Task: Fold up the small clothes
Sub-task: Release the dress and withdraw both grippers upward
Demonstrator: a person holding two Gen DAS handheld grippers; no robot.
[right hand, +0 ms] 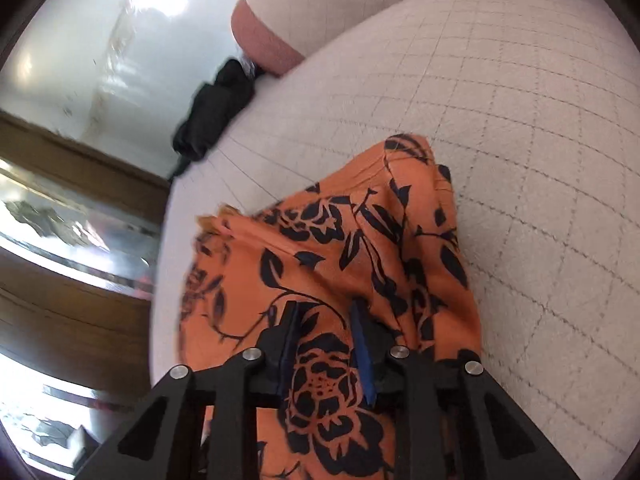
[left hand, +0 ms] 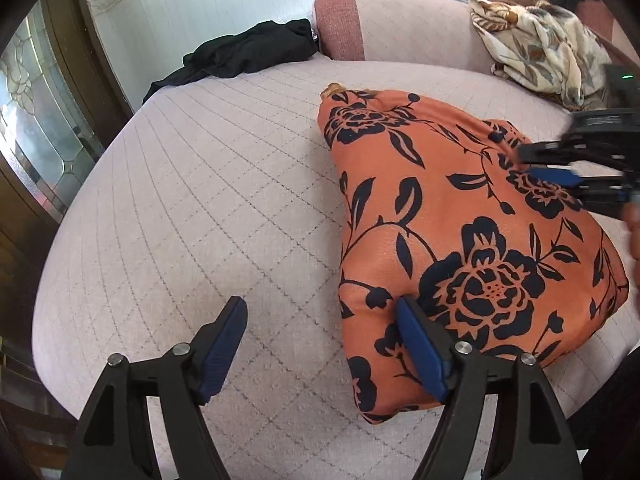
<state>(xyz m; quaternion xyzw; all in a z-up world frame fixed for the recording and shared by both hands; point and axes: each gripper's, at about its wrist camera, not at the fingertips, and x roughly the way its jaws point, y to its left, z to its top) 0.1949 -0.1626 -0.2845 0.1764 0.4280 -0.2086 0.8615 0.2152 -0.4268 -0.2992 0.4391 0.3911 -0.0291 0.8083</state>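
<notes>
An orange garment with a dark floral print (left hand: pixel 460 220) lies folded on the pale quilted bed (left hand: pixel 200 200). My left gripper (left hand: pixel 320 312) is open at the garment's near left edge; its right fingertip (left hand: pixel 416 328) rests over the cloth and its left one over bare bed. My right gripper (left hand: pixel 560 176) comes in from the right above the garment's far part. In the right wrist view that gripper (right hand: pixel 326 320) hovers low over the garment (right hand: pixel 320 240), jaws partly open with a gap between the blue pads and nothing gripped.
A black garment (left hand: pixel 248 48) lies at the bed's far left edge and also shows in the right wrist view (right hand: pixel 212 112). A floral blanket (left hand: pixel 540 48) is piled at the far right against the pink headboard (left hand: pixel 400 24). A wooden door with glass (left hand: pixel 32 120) stands left.
</notes>
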